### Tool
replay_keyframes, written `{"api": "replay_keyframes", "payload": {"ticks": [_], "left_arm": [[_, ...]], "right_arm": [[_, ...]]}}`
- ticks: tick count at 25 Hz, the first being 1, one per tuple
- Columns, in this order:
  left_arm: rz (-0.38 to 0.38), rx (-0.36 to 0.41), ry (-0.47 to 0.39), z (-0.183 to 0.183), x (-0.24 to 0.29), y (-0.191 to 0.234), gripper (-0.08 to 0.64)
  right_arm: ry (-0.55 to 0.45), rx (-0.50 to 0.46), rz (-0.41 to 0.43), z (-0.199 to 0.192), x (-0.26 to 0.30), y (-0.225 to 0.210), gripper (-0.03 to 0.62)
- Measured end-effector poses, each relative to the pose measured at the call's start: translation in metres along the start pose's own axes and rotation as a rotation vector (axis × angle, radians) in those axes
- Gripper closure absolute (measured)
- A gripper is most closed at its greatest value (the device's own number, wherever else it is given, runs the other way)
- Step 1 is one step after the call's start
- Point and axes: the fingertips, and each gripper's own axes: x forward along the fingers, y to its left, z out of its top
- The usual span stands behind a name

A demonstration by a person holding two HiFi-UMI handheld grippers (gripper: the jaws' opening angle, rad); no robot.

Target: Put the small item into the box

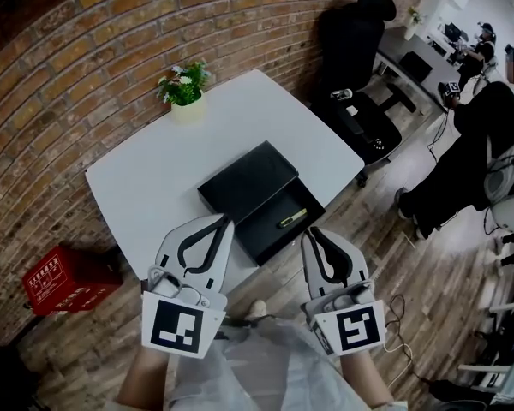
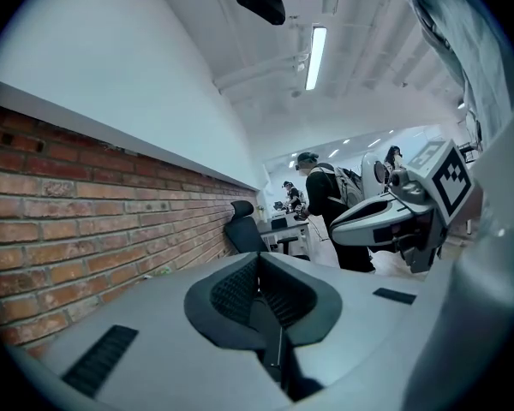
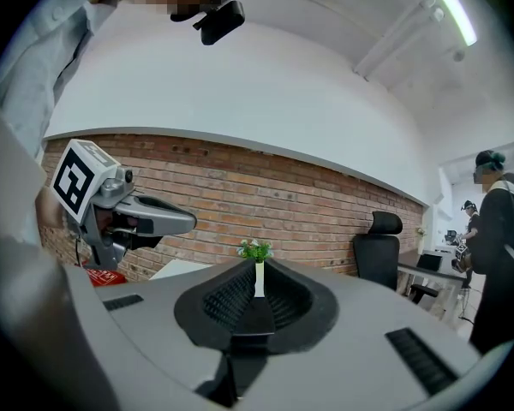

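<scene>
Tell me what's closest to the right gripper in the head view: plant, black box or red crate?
1. Black box, just ahead on the table.
2. Plant, across the table by the wall.
3. Red crate, on the floor, far left.

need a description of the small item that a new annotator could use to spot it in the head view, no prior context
Find the white table standing against the brick wall, then the black box near the table's front edge. The small item lies in the open half of that box. It is a short yellowish stick, the only light-coloured thing against the black interior.
</scene>
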Motion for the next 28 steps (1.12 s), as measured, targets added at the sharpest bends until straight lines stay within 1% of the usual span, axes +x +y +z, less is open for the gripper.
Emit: {"api": "replay_keyframes", "payload": {"ticks": [28], "left_arm": [[-0.032, -0.023, 0.001, -0.0023, 0.0101, -0.0054, 0.541]], "right_arm": [[0.038, -0.033, -0.012, -0.0073, 0.0037, -0.005, 0.537]]}}
